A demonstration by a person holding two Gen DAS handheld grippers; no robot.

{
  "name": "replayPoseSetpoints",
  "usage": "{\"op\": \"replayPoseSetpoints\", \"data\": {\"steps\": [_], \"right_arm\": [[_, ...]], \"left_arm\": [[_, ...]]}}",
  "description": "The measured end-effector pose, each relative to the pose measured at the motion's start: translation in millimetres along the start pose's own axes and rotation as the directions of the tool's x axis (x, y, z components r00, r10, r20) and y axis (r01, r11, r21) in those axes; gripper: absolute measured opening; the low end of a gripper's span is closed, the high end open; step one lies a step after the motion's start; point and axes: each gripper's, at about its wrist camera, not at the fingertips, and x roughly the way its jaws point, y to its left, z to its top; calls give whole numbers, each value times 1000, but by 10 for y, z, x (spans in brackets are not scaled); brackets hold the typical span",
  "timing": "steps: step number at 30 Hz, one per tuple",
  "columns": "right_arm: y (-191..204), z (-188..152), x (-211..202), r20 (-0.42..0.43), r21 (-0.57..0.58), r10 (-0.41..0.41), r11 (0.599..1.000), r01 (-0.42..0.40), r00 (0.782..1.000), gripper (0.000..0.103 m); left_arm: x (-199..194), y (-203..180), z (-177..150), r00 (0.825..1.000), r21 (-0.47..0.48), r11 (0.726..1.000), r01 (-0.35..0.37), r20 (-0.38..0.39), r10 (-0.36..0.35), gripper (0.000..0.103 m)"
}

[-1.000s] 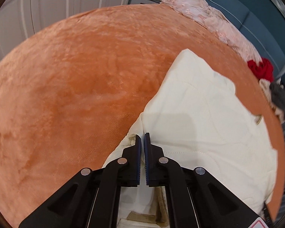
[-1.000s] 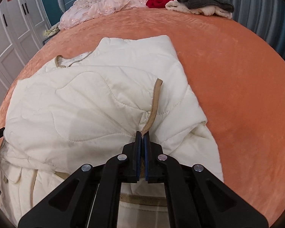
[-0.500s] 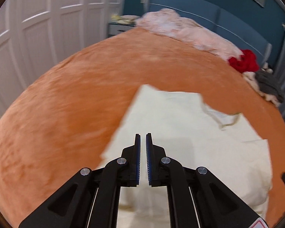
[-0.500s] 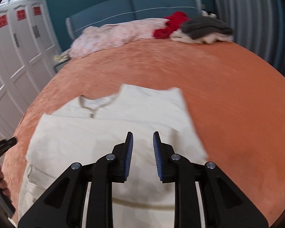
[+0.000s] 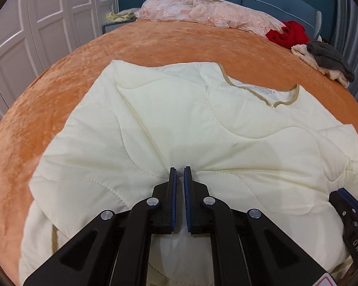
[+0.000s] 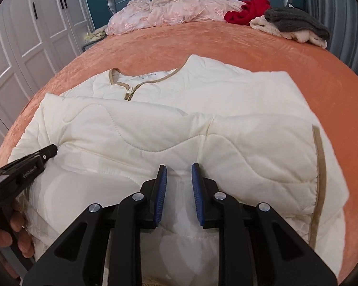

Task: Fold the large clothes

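A cream quilted jacket (image 5: pixel 202 124) with tan trim lies folded on the orange bed (image 5: pixel 155 40), its neckline (image 5: pixel 262 95) towards the headboard. My left gripper (image 5: pixel 180 169) has its jaws almost together, only a slit between them. Its tips rest on the jacket where several creases run together. My right gripper (image 6: pixel 179 169) stands open just above the jacket (image 6: pixel 155 124), nothing pinched between its blue pads (image 6: pixel 162 190). In the right wrist view the left gripper (image 6: pixel 51 149) touches the folded edge at the left. The right gripper (image 5: pixel 339 195) shows at the right edge of the left wrist view.
A pink garment (image 5: pixel 202 9), a red one (image 5: pixel 288 33) and a grey and cream pile (image 5: pixel 327 57) lie along the blue headboard. White wardrobe doors (image 5: pixel 47 23) stand to the left. A person's hand (image 6: pixel 12 228) holds the left gripper.
The right gripper let go of the tan-trimmed edge and its jaws spread. Both grippers drew back across the jacket, which now lies flatter and folded, with its neckline in view.
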Motion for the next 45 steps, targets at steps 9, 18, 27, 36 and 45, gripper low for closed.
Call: {"op": "replayPoseSetpoints", "data": {"steps": [9,18,27,36,45], "right_arm": [[72,-68,30,43,-35,-38,999,39,998,21],[75,-74,29,58,-36,-43,998,45,997,21],[65,280,-347,98,-31,96,995,-94,991,47],[595,1386,468,-5,44,327,944,-326,945,53],[1049,1721,1517,-151,73,314,949,-306,938,53]], "left_arm": [[46,-61,-121,998,23,999,-31,55,30,7],[70,-92,-138,996,39,998,-52,68,49,7],[-277,206,174,995,-40,996,86,55,-84,22],[195,726,1186,1000,-132,991,30,9,-29,22],[878,718,1368,999,-127,992,5,-47,-11,22]]}}
